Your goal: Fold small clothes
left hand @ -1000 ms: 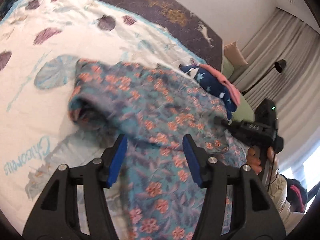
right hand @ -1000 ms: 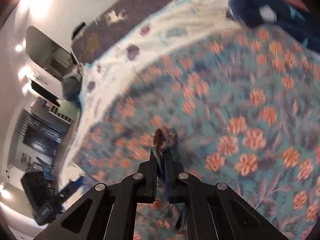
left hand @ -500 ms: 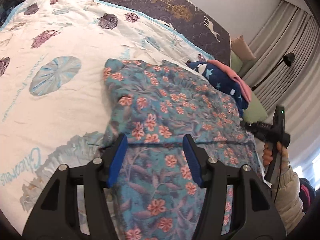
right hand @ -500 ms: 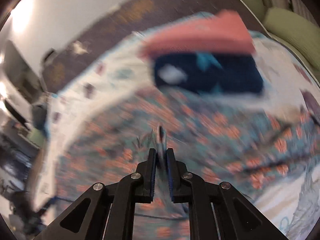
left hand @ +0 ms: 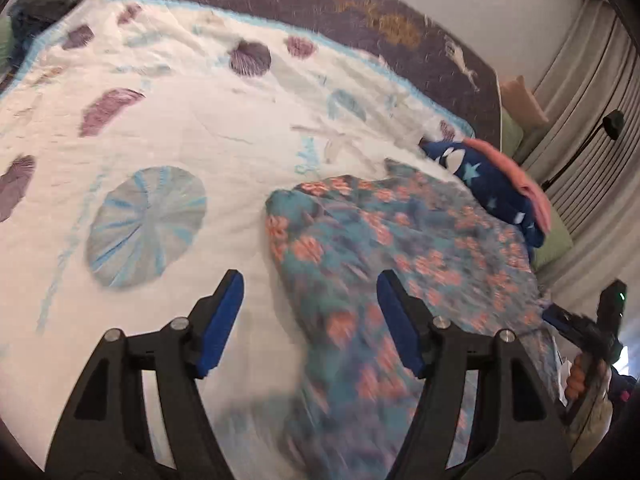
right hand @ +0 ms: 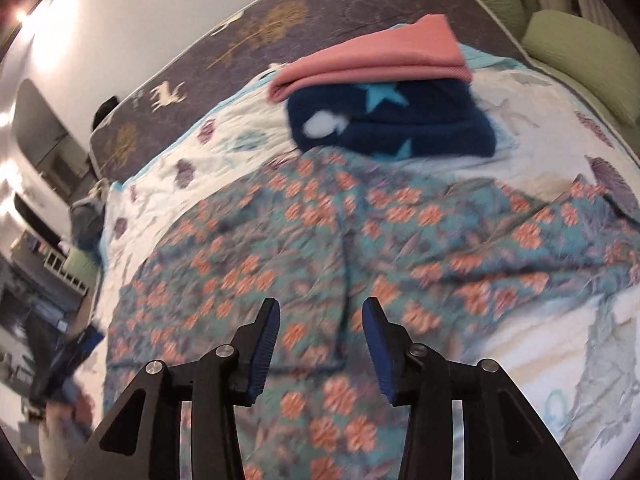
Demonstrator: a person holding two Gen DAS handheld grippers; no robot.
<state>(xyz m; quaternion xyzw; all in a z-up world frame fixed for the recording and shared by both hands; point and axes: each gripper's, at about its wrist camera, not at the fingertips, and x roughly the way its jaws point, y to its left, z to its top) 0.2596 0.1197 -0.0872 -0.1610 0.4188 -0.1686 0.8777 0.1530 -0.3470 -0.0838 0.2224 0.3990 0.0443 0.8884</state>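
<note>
Left wrist view: my left claw point(left hand: 310, 312) is spread & still widening, nothing pinched. Its blue pads point(left hand: 222, 316) hang over the bed's white shell-print quilt point(left hand: 180, 128). The floral garment point(left hand: 400, 264), teal w/ orange flowers, lies flat on the quilt from abt 12 to 4 o'clock of the claw; its left edge runs between the pads, nearer the right one, no contact that I can tell. At 1–2 o'clock sits a stack: navy star-print piece point(left hand: 492, 184) w/ a pink piece point(left hand: 516, 176) on top, at the garment's far edge. At 3–4 o'clock, my right hand point(left hand: 588, 372) grips the other tool.

Right wrist view: my right claw point(right hand: 320, 340) is parted & opening, nothing between the pads; the floral garment point(right hand: 360, 240) lies spread just beyond & under them, filling the mid frame. At 12 o'clock the navy star piece point(right hand: 400, 128) sits on the garment's far edge, pink piece point(right hand: 380, 56) atop. Quilt point(right hand: 560, 320) shows at 3–4 o'clock. Green cushions point(right hand: 580, 56) at 1–2 o'clock. Picture is motion-blurred.
</note>
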